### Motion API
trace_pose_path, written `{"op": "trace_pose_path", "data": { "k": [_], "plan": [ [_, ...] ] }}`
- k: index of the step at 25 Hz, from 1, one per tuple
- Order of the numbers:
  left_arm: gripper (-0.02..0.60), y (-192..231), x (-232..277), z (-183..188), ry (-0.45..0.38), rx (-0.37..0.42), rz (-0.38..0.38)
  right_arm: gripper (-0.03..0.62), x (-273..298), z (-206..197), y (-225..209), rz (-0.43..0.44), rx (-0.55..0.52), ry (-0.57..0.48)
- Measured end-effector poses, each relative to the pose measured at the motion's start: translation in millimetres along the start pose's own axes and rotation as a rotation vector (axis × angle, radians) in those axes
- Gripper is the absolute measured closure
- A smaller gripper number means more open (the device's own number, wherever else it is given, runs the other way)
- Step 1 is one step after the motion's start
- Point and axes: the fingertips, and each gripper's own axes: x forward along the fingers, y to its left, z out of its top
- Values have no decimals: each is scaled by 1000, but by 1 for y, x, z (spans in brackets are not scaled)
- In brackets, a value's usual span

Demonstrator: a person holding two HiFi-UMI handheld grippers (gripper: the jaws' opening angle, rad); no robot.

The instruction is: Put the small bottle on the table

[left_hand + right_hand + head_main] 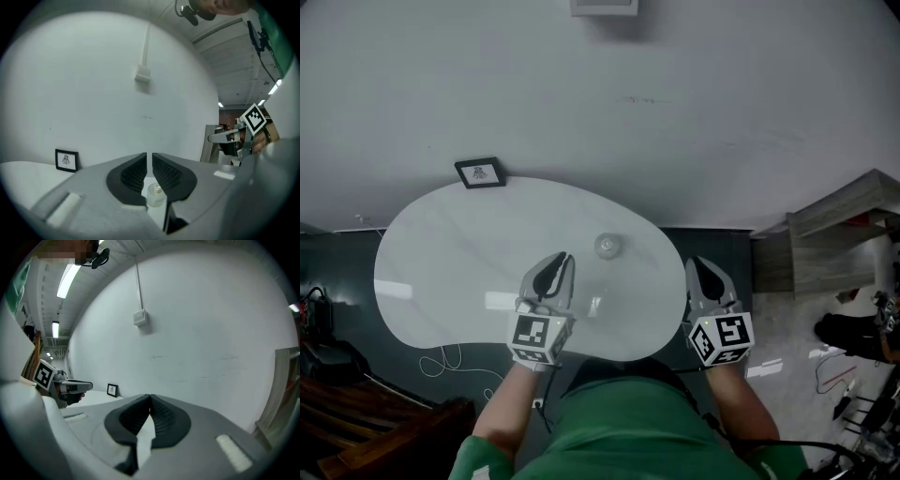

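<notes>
Left claw closed to slit; right claw closed

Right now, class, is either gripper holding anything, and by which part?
Nothing is held. The left gripper and right gripper both have jaws drawn together on nothing; the small bottle stands free on the table, beyond the left gripper's tips.

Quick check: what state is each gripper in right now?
Left gripper: closed, empty; the small bottle stands on the table just beyond it.
Right gripper: closed, empty.

lower centre of the left gripper view, small bottle partly hidden behind left tongs; wall box cut by head view's top edge; framed picture too small to read.
</notes>
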Motion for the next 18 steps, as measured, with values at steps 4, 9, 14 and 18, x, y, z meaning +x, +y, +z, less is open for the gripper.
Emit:
{"op": "trace_pose_path", "data": {
  "k": [4,9,14,18],
  "plan": [
    [566,-5,-22,26,-47,-15,28,591,-2,23,12,16,-23,-61],
    [571,-5,-40,49,-89,-6,52,591,-7,53,26,37,-89,-138],
    [569,-5,-50,70,-126,8,83,591,-15,72,35,55,-137,-185],
    [569,-7,-54,75,-132,14,87,591,-22,84,42,79,-159,-216]
  ]
}}
